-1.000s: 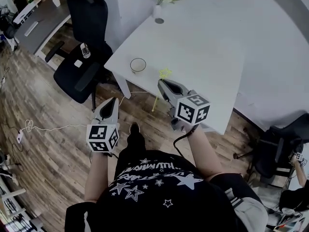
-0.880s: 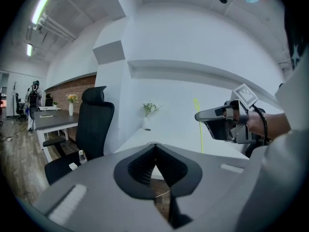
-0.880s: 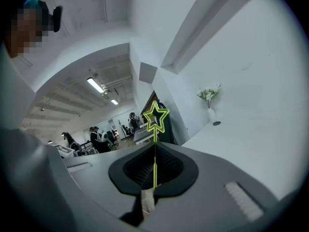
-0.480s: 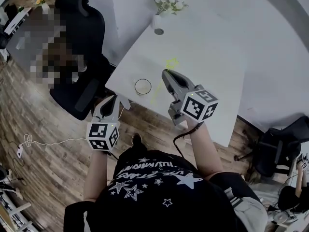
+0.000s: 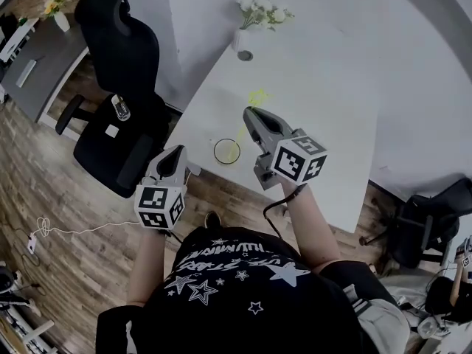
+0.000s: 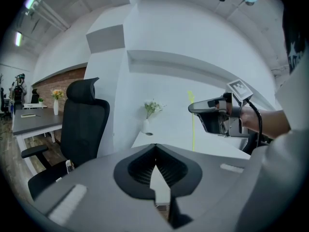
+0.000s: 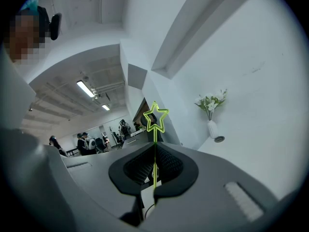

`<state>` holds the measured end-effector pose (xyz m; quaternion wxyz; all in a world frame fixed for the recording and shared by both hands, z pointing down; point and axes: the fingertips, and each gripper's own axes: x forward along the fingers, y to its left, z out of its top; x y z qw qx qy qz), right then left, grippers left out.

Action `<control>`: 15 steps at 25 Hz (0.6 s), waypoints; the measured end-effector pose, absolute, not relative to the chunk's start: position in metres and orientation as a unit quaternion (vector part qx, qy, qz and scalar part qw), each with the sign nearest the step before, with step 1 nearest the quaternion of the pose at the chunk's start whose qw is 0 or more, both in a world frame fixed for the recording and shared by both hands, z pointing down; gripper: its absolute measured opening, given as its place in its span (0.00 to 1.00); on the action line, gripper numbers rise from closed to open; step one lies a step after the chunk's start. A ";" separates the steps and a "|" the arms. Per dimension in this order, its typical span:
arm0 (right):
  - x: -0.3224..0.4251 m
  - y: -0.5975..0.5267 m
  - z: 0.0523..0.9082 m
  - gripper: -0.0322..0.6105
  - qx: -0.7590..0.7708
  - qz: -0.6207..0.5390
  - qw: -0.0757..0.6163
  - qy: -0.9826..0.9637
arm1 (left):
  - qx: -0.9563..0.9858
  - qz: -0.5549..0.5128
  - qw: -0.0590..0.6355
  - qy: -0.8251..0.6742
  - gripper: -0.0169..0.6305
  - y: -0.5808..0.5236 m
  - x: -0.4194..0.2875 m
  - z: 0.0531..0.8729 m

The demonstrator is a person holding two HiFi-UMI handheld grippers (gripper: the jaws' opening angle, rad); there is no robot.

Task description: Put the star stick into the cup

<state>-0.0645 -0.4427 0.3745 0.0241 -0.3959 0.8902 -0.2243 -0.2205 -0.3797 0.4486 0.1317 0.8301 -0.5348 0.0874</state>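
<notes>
The star stick (image 5: 255, 99) is a thin yellow-green rod with an outlined star on top. My right gripper (image 5: 249, 113) is shut on its shaft, and it stands nearly upright over the white table (image 5: 317, 87). Its lower end reaches the mouth of the round cup (image 5: 226, 151) near the table's front edge. In the right gripper view the star (image 7: 156, 117) stands above the closed right gripper (image 7: 154, 148). My left gripper (image 5: 177, 153) is shut on nothing, left of the cup, past the table's corner. The left gripper (image 6: 155, 148) view shows the star stick (image 6: 192, 127) from the side.
A white vase of flowers (image 5: 243, 39) and a small round object (image 5: 245, 55) sit at the table's far edge. A black office chair (image 5: 118, 87) stands left of the table over the wood floor. Another dark chair (image 5: 424, 227) is at the right.
My right gripper has carried the star stick from beyond the table's front edge to over the table. The stick's lower end now meets the cup. The left gripper stayed beside the table corner.
</notes>
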 end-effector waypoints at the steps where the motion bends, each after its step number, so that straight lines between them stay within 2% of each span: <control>1: -0.068 -0.446 0.382 0.08 -0.398 -0.225 0.015 0.889 | 0.831 0.089 0.134 -0.533 0.03 -0.384 -0.222 0.451; 15: -0.083 -0.463 0.460 0.09 -0.415 -0.276 -0.045 0.866 | 0.842 0.105 0.158 -0.504 0.03 -0.413 -0.224 0.474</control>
